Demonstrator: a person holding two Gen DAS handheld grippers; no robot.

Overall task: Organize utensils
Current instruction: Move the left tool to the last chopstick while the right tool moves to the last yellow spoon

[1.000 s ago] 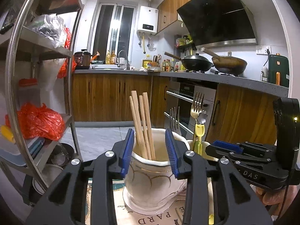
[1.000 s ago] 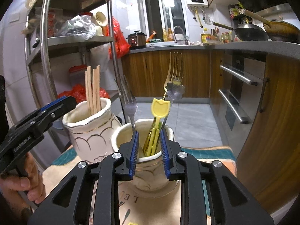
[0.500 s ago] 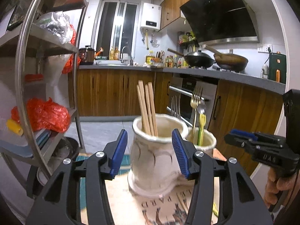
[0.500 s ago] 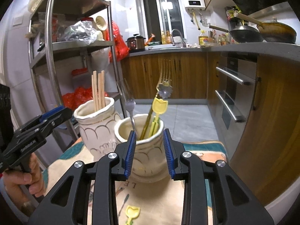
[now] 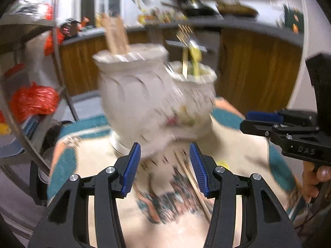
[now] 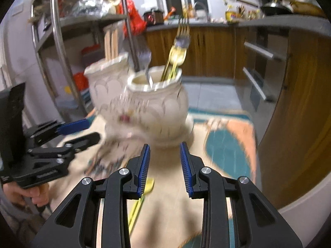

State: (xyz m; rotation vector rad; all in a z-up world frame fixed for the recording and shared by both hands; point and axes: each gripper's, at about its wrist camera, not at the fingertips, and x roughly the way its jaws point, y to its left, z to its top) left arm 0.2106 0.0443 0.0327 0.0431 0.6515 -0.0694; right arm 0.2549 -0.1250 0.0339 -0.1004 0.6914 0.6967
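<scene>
The worktop (image 6: 227,150) has a patterned cloth on it, and two white pots stand close side by side near its far end. The bigger pot (image 5: 132,95) holds wooden chopsticks (image 5: 115,35). The smaller pot (image 6: 157,107) holds forks (image 6: 182,39) and a yellow spoon. Some things are not put away yet: a pair of chopsticks (image 5: 194,184) lies flat on the cloth, and a yellow spoon (image 6: 138,204) lies flat on it too. The left tool (image 5: 165,165) is wide open and holds nothing. The right tool (image 6: 164,165) is open and empty too. I think the job now is picking up what lies loose. Next, a tool should come down low and pinch one thin piece, which may be tricky.
</scene>
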